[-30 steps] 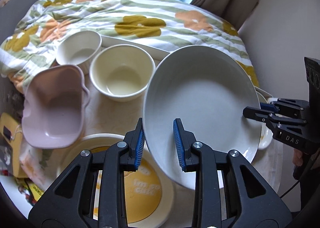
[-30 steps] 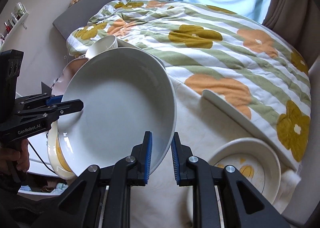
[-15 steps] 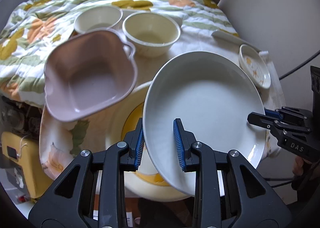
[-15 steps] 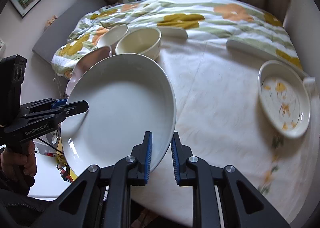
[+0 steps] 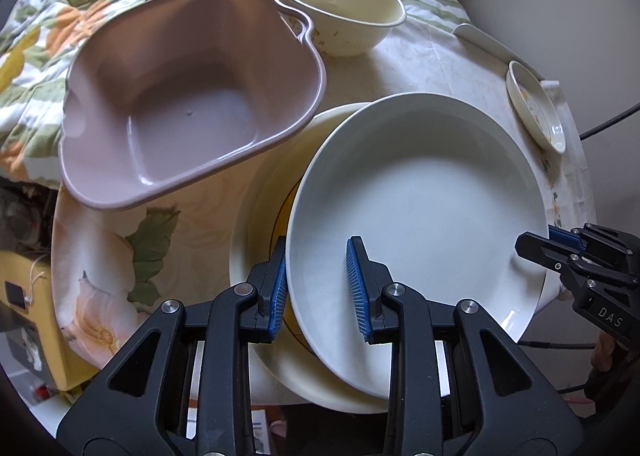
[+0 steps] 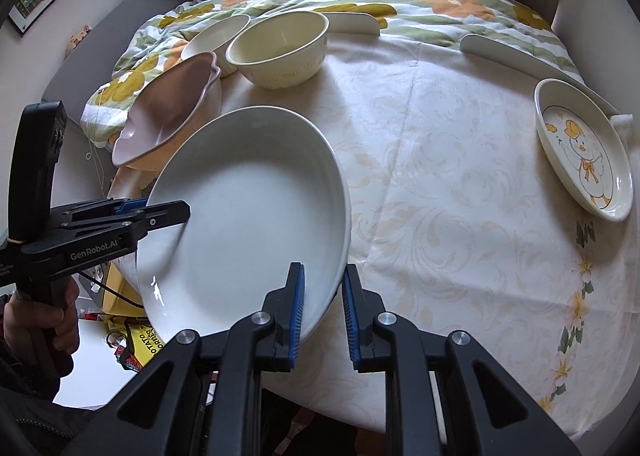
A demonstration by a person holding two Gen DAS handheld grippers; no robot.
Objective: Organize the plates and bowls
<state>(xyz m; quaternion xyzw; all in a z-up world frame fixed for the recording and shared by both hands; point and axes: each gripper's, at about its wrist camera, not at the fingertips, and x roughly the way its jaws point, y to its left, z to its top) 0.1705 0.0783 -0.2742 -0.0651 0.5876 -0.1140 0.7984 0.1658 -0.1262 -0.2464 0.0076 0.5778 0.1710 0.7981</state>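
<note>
Two claws (image 5: 320,288) (image 6: 323,312) on plate (image 5: 420,208) rim

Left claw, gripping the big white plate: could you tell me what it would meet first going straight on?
Probably the cream plate with the yellow centre, lying under the large white round plate that the left claw holds; depth is unclear.
</note>
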